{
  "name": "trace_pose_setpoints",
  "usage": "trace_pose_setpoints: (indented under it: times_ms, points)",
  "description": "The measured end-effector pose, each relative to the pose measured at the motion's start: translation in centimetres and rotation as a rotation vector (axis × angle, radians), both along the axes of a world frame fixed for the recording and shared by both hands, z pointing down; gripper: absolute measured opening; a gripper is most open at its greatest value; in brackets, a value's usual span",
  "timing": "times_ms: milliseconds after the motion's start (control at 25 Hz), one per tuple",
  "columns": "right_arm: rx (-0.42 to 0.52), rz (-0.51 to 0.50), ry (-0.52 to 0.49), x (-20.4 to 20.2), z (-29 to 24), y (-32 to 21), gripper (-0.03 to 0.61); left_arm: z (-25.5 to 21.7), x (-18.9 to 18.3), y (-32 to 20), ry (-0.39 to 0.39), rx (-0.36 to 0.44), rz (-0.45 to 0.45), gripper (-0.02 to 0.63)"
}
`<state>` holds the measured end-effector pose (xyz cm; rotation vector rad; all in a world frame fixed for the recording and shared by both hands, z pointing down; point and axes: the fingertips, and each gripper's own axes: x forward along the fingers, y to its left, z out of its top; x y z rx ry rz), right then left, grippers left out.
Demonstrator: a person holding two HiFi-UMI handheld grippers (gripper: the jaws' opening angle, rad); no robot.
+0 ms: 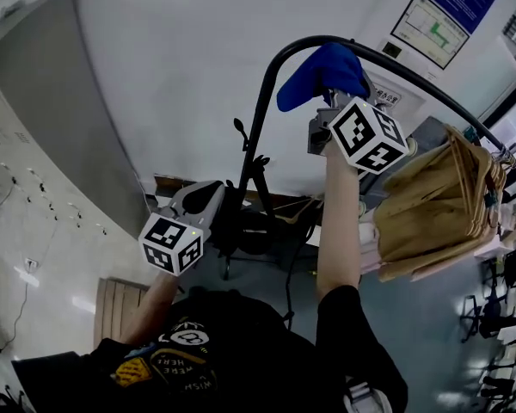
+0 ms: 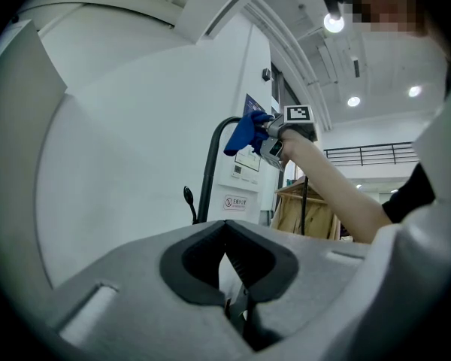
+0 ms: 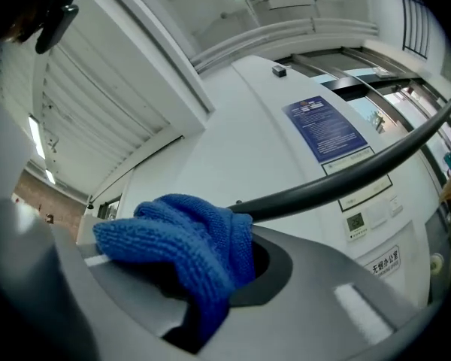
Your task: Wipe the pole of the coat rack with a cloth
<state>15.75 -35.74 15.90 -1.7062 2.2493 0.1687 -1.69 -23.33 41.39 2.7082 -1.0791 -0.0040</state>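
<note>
Right gripper (image 3: 210, 295) raised, jaws pinching blue cloth (image 3: 184, 239) at top bend of black pole (image 3: 346, 179). Left gripper (image 2: 225, 235) lower left, jaws pressed together, empty.

Your right gripper (image 1: 324, 114) is up at the top bend of the coat rack's pole (image 1: 264, 110), and the cloth (image 1: 321, 71) in its jaws lies over that bend. Your left gripper (image 1: 208, 198) sits lower and to the left, just beside the pole's upright part. Right of the cloth, clothes on hangers (image 1: 439, 205) hang from the rail. The wall notices (image 1: 430, 15) are behind, far right.
</note>
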Motion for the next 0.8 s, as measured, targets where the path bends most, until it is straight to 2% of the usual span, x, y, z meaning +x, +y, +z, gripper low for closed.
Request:
trace_pose_setpoints:
  times_ms: [80,160,400,600,800]
  points:
    - [0.01,0.019,-0.028,0.6,-0.1,0.1,0.038,0.1,0.0,0.1,-0.003,-0.003,0.002,0.003]
    - [0.016,0.033,-0.007,-0.1,0.2,-0.1,0.038,0.1,-0.1,0.2,-0.005,-0.006,0.0,0.004]
    - [-0.06,-0.057,0.168,-6.1,4.6,-2.1,0.035,0.2,-0.5,0.4,-0.007,-0.004,-0.018,0.003]
    - [-0.141,-0.058,0.291,-7.5,12.9,-2.2,0.029,0.3,-1.8,0.2,-0.003,-0.008,-0.052,0.005]
    - [-0.337,-0.071,0.379,-7.2,24.9,-2.0,0.031,0.9,-1.8,0.2,-0.003,-0.021,-0.052,0.005]
